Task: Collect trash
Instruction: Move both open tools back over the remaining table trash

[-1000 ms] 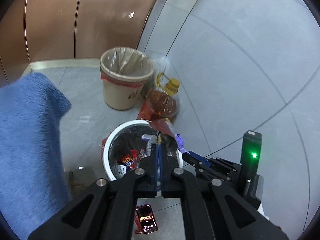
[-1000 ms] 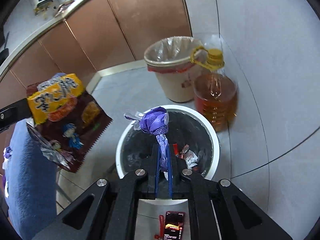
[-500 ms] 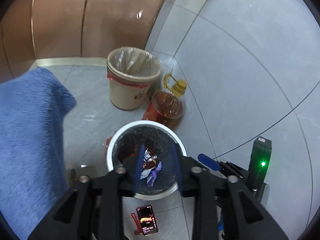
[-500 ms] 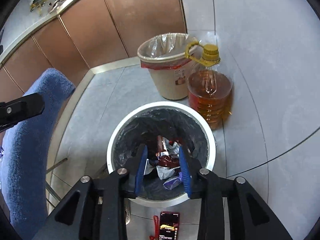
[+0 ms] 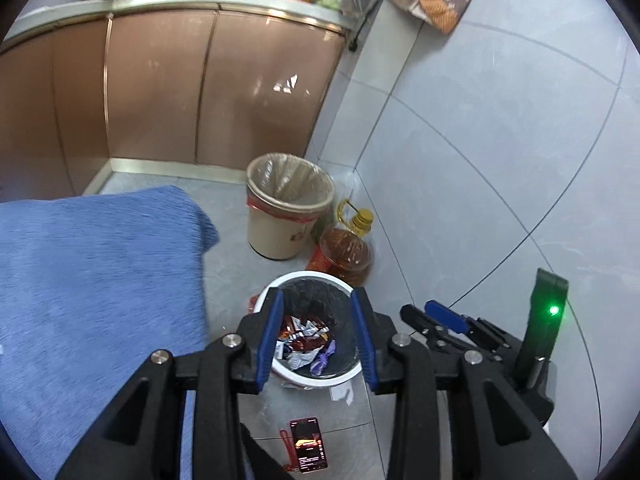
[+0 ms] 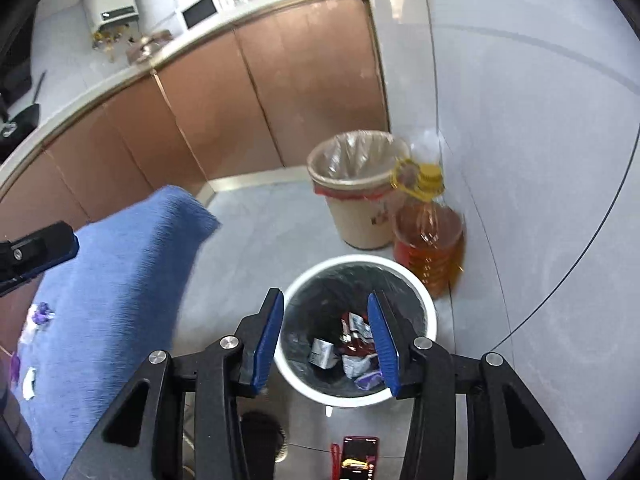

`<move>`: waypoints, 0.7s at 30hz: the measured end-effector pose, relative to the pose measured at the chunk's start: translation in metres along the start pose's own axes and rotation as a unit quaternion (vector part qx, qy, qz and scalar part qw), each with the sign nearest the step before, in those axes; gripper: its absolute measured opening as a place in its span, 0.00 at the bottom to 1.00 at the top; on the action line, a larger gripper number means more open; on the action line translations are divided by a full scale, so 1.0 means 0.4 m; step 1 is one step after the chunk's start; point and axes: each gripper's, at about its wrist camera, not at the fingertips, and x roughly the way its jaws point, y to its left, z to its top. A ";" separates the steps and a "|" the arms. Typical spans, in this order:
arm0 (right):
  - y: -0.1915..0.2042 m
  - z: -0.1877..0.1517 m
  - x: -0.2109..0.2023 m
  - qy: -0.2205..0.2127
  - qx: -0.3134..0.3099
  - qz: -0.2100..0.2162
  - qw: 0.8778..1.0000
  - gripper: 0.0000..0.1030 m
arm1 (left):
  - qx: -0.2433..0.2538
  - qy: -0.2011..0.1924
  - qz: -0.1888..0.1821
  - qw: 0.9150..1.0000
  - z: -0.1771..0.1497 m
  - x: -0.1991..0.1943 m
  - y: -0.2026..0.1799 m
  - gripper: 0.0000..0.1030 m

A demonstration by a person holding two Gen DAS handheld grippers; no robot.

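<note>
Both wrappers we held a second ago now lie in the white bin (image 5: 308,378), and we have lifted away. Our left gripper (image 5: 316,336) and right gripper (image 6: 329,338) have just been opening, jaws apart with nothing between them, above the trash (image 6: 354,346).

Crumpled wrappers (image 5: 305,334), silver, red and purple, lie heaped at the bottom of the white, black-lined bin (image 5: 280,372) on the floor.
</note>
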 end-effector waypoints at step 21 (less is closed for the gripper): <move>0.313 0.023 -0.322 -0.084 -0.086 0.075 0.990 0.45 | -0.045 -0.108 0.075 0.990 -0.149 -0.484 0.231 0.37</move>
